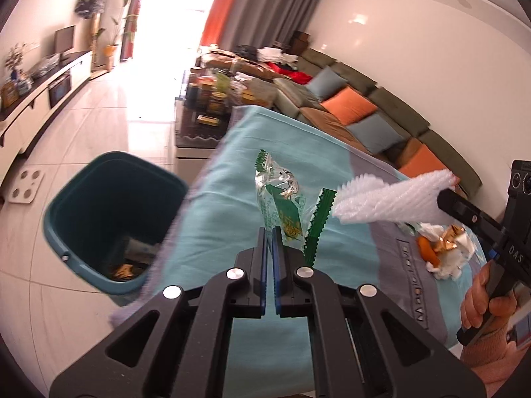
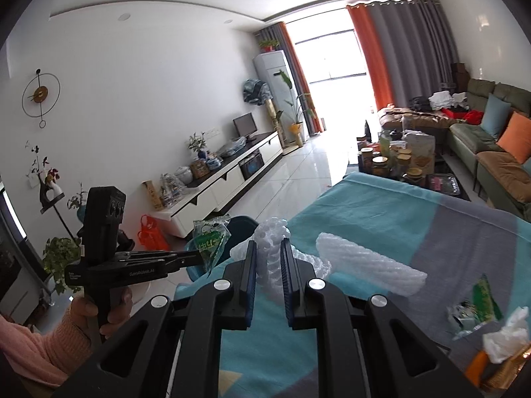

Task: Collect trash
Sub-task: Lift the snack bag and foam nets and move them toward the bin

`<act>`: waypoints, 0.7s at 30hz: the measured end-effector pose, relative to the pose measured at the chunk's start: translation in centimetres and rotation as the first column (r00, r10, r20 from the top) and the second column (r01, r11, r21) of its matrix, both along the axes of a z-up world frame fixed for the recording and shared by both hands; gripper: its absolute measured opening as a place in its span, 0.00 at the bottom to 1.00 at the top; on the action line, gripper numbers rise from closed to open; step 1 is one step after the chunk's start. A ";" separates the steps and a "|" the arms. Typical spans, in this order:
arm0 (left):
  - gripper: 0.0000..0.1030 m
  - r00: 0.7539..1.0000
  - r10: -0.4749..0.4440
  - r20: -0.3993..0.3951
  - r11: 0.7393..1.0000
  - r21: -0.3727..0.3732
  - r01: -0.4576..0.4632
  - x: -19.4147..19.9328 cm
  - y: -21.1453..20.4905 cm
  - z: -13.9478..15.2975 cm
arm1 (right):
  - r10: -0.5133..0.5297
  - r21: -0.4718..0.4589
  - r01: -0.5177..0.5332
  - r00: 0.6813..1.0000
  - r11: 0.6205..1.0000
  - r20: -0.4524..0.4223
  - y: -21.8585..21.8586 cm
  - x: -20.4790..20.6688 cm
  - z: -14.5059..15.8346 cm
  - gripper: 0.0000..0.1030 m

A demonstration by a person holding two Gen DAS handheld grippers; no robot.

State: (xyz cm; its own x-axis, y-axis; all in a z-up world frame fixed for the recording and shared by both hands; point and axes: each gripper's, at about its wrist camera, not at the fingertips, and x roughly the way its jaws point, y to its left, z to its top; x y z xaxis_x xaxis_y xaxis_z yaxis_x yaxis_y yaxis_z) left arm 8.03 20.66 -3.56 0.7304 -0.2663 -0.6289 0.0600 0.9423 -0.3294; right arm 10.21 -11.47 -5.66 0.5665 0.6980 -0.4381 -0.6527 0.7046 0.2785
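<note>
My left gripper (image 1: 269, 232) is shut on a green and clear snack wrapper (image 1: 282, 199) and holds it above the teal tablecloth (image 1: 215, 205). It also shows in the right wrist view (image 2: 195, 257) with the wrapper (image 2: 210, 240) hanging from it. My right gripper (image 2: 268, 248) is shut on a piece of white foam netting (image 2: 272, 232), which trails to the right in the air (image 1: 381, 199). A teal trash bin (image 1: 109, 219) stands on the floor left of the table, with some scraps at its bottom.
A pile of trash lies at the table's right edge: white tissue (image 1: 454, 258), an orange piece (image 1: 426, 248), gold foil (image 1: 448, 238), and another green wrapper (image 2: 478, 301). A cluttered coffee table (image 2: 398, 162) and a sofa (image 2: 491, 152) stand beyond.
</note>
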 end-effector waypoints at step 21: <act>0.03 0.989 0.146 -0.036 0.989 0.015 -0.145 -1.1 6.8 -1.8 | 0.143 -0.018 -0.147 0.982 0.989 -0.120 5.0 0.1 -2.3 0.13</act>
